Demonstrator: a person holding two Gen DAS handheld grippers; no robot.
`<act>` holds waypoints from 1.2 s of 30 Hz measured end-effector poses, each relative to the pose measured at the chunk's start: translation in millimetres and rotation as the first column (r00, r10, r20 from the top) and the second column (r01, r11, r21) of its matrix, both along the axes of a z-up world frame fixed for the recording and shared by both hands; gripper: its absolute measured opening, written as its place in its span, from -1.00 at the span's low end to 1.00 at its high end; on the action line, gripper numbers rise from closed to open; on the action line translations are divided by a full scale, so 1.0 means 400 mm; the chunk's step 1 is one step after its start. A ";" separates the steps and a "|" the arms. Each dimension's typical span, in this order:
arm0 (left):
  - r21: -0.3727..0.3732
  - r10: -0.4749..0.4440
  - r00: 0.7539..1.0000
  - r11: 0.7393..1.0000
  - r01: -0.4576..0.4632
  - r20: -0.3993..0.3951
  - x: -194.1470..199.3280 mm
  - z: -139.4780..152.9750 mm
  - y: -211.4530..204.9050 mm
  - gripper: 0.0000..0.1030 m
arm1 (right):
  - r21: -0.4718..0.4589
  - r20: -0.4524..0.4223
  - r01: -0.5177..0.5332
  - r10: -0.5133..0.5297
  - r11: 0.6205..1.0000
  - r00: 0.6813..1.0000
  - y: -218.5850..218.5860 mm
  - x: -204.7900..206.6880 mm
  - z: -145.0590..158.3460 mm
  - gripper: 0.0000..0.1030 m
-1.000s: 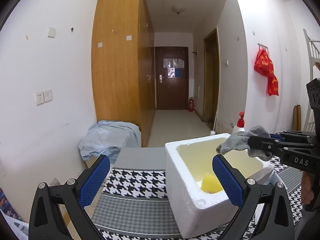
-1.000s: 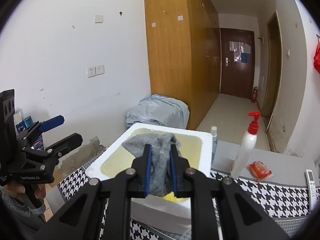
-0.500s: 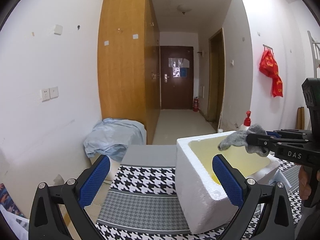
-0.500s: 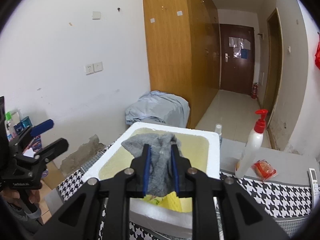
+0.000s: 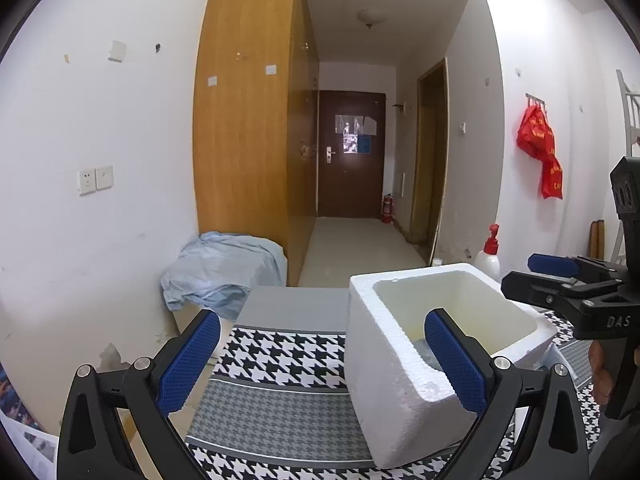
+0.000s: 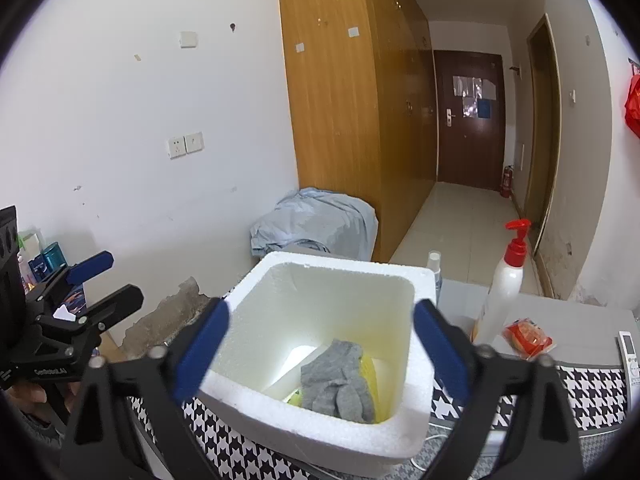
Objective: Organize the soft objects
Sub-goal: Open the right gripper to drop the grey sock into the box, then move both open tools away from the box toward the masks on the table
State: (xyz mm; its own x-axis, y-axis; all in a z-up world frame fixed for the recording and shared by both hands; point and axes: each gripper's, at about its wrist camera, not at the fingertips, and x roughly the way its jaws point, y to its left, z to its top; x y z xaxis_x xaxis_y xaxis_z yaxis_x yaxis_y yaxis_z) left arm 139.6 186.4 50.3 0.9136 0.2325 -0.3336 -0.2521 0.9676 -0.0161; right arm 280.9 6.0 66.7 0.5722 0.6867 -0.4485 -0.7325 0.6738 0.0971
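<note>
A white foam box [image 6: 420,416] stands on the houndstooth cloth; it also shows in the left wrist view [image 5: 396,396]. A grey sock [image 6: 340,386] lies inside it on top of something yellow [image 6: 370,368]. My right gripper [image 6: 320,346] is open and empty, held above the box with its jaws spread over the opening; it also shows in the left wrist view [image 5: 524,272]. My left gripper [image 5: 320,360] is open and empty, to the left of the box; it also shows in the right wrist view [image 6: 108,280].
A white pump bottle with a red top [image 6: 506,280], a small clear bottle [image 6: 434,264], a red packet [image 6: 526,338] and a remote [image 6: 628,350] sit on the table right of the box. A blue cloth-covered bundle [image 5: 224,268] lies against the wardrobe [image 5: 248,120].
My right gripper has opened and let go of the grey sock, which has dropped into the foam box. My left gripper has stayed open.
</note>
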 end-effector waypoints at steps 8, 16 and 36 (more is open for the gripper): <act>-0.001 -0.024 1.000 1.000 0.024 0.007 0.001 0.009 -0.034 0.98 | 0.002 0.010 0.021 -0.021 1.000 1.000 -0.045 -0.025 0.010 0.99; 0.008 -0.048 0.998 0.999 0.048 0.029 -0.012 0.031 -0.083 0.98 | 0.024 0.034 0.037 -0.038 0.999 0.999 -0.109 -0.059 0.027 0.99; 0.043 -0.156 0.985 0.987 0.153 0.068 -0.056 0.067 -0.237 0.98 | 0.058 0.108 0.128 -0.134 0.990 0.985 -0.270 -0.148 0.049 0.99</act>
